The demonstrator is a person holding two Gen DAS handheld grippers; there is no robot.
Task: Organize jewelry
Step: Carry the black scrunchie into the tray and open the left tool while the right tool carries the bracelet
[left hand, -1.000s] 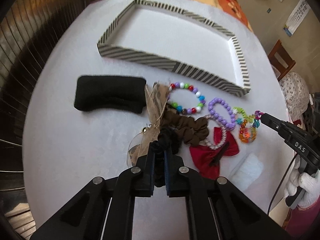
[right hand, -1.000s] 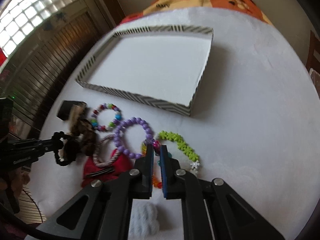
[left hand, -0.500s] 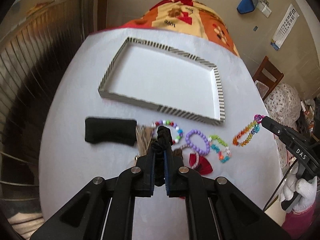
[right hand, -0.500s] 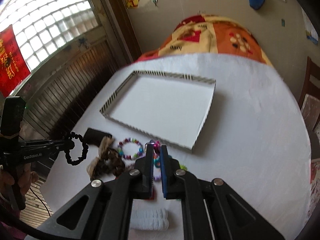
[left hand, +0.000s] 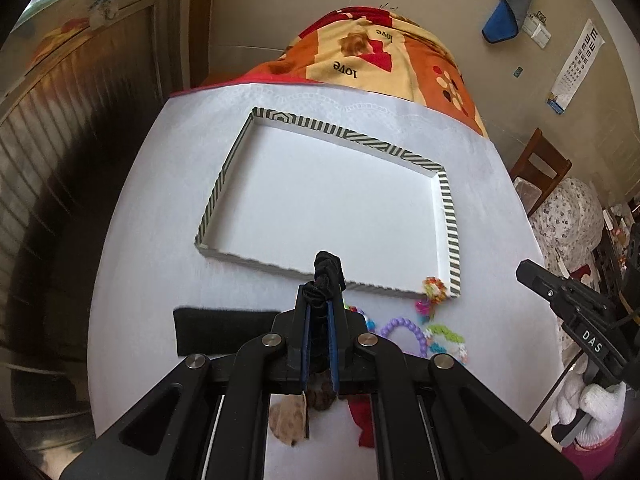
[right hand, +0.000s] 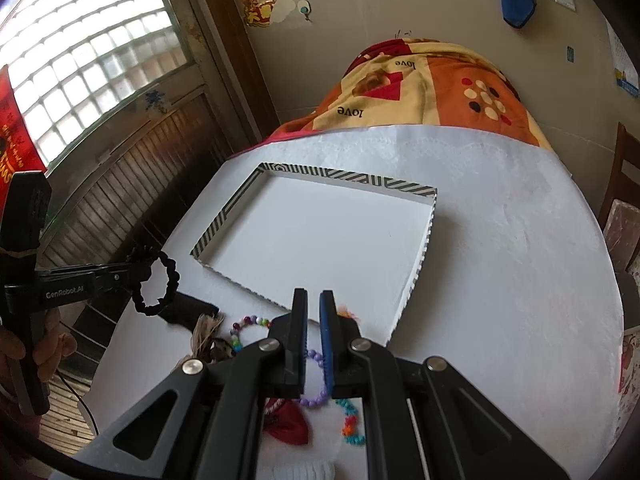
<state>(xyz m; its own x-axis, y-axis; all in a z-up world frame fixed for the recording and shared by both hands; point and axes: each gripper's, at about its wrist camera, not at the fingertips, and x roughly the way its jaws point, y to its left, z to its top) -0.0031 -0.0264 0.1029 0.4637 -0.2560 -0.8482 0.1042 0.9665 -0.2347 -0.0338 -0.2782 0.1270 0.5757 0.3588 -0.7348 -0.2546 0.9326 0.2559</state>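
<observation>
**A:** So, left wrist view first: where is the hair tie [left hand: 328, 268]?

**B:** It is in the left gripper [left hand: 320, 304]. The fingers [left hand: 302, 320] are pressed shut on it, and a black bunch sticks out past the tips.

**A:** And the tray [left hand: 448, 208]?

**B:** Straight ahead on the bench [left hand: 140, 240], with nothing in it. Its near wall lies just beyond the hair tie and its long side runs across the view. I'd judge the drop is forward over that wall.

**A:** What about the other hand?

**B:** The right gripper [left hand: 524, 274] comes in from the right edge, well apart from the tray. A colourful bracelet [left hand: 434, 292] shows at the tray's near right corner. From here I cannot tell whether it hangs or lies there.

**A:** Now the right wrist view.

**B:** The hair tie [right hand: 158, 280] hangs as an open loop from the left gripper [right hand: 136, 272]. It is off the tray's near left corner and outside the striped wall [right hand: 224, 216]. The right gripper's fingers [right hand: 328, 320] are drawn close with only a slit between them, and they point at the middle of the near wall. A scrap of orange peeks out beside one tip, but I cannot tell whether it is pinched.

**A:** Which hand is nearer?

**B:** Both hover at the near wall, the left by its corner and the right by its middle.
</observation>
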